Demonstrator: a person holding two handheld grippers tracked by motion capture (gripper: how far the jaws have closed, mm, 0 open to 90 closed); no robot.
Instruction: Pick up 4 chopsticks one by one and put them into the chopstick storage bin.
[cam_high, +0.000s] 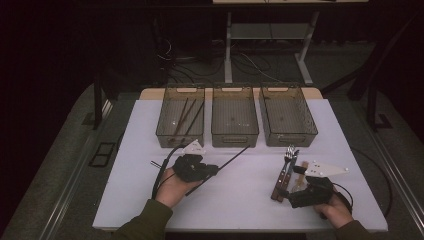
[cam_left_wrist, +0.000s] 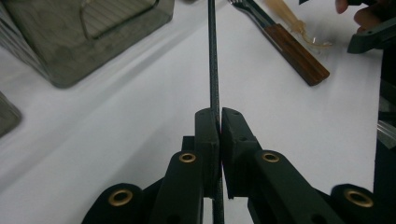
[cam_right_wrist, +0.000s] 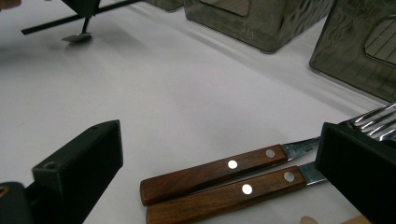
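Chopstick (cam_high: 226, 161) sits pinched in the left gripper's (cam_high: 212, 169) fingers, lifted just off the table (cam_high: 240, 200); next it likely goes into the left bin (cam_high: 181, 117). Right gripper's (cam_right_wrist: 219, 172) fingers are spread around two forks (cam_right_wrist: 219, 179).

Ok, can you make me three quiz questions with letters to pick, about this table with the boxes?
1. Where do the chopsticks lie?
A left bin
B middle bin
C right bin

2. How many bins stand on the table?
A two
B three
C four

3. What is the left gripper doing?
A hanging open
B shut on a thin black stick
C shut on a fork

Answers: 1 A, dark sticks lie in the left bin. 2 B, three grey bins stand in a row. 3 B, its fingers pinch the thin black stick.
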